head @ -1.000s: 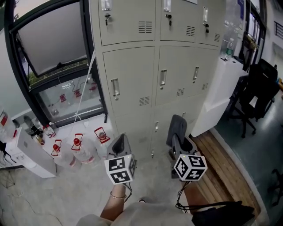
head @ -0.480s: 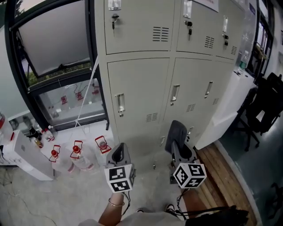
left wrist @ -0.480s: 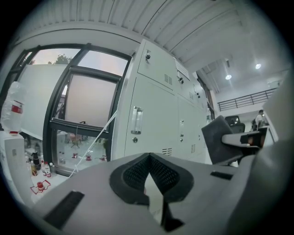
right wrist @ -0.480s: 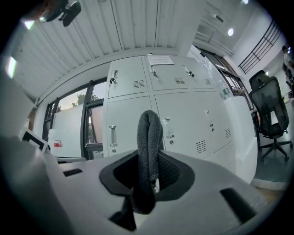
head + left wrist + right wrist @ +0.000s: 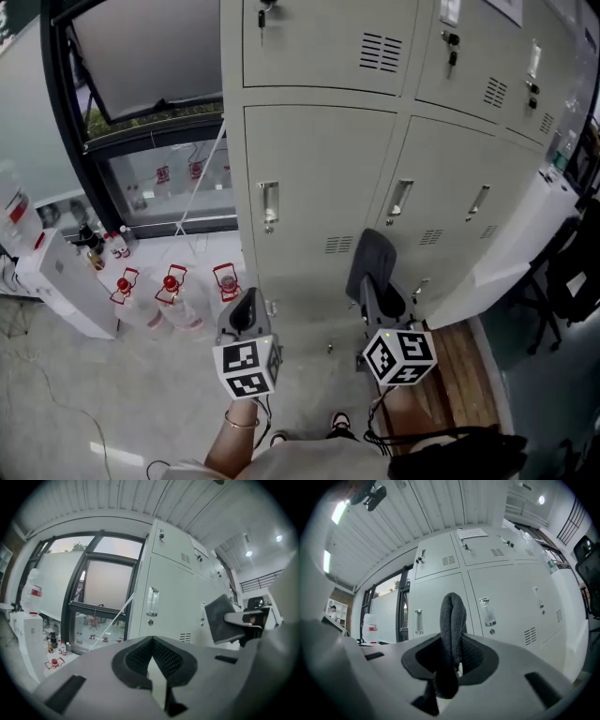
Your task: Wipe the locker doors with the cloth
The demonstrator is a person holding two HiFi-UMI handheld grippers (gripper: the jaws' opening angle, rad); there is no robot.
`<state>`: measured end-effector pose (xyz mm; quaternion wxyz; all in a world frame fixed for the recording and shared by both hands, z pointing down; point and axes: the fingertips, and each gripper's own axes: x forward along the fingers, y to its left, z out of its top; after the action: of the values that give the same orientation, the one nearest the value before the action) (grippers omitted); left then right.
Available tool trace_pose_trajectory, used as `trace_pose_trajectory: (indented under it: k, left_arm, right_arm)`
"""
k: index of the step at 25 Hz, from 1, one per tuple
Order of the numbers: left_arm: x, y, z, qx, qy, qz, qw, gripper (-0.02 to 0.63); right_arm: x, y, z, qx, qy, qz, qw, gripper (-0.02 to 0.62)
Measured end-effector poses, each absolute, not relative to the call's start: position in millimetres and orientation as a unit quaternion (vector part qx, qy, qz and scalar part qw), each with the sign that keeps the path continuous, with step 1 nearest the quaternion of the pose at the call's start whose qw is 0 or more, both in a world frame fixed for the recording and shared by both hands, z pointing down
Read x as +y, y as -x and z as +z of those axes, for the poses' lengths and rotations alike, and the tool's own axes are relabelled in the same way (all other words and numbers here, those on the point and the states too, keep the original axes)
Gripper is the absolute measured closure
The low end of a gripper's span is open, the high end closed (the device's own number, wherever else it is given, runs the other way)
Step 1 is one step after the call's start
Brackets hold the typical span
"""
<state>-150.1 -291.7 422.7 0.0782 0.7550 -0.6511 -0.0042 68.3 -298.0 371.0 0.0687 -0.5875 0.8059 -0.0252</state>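
Note:
A bank of pale grey locker doors (image 5: 319, 178) with chrome handles fills the upper head view. My right gripper (image 5: 380, 300) is shut on a dark grey folded cloth (image 5: 370, 262), held upright a short way in front of the middle row of doors, apart from them. In the right gripper view the cloth (image 5: 453, 634) stands up between the jaws before the lockers (image 5: 497, 592). My left gripper (image 5: 246, 314) is shut and holds nothing, low and to the left of the cloth. From the left gripper view the lockers (image 5: 173, 597) and the cloth (image 5: 220, 620) show at right.
Several clear bottles with red caps (image 5: 169, 286) stand on the floor by the window (image 5: 150, 141) at left. A white cabinet (image 5: 56, 281) is at far left. A wooden platform (image 5: 459, 375) and a white unit (image 5: 516, 253) lie at right.
The view has swung up and closer to the lockers. Both grippers stay low in front, the right one still holding the cloth, now slightly nearer the middle doors.

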Motion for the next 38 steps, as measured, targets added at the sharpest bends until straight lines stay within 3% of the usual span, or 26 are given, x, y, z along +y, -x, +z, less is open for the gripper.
trace_pose_trajectory:
  k: [17,38]
  left_arm:
    - [-311.1,161.6,398.7,-0.702,-0.711,-0.005,0.046,0.603]
    - [-332.9,222.0,305.8,-0.685,-0.726,-0.052,-0.017,0.603]
  right_arm:
    - [-345.1,-29.4,349.2,0.866,0.494,0.000,0.082,0.522]
    - [-342.4,84.5,222.9,0.885,0.410,0.141,0.169,0.522]
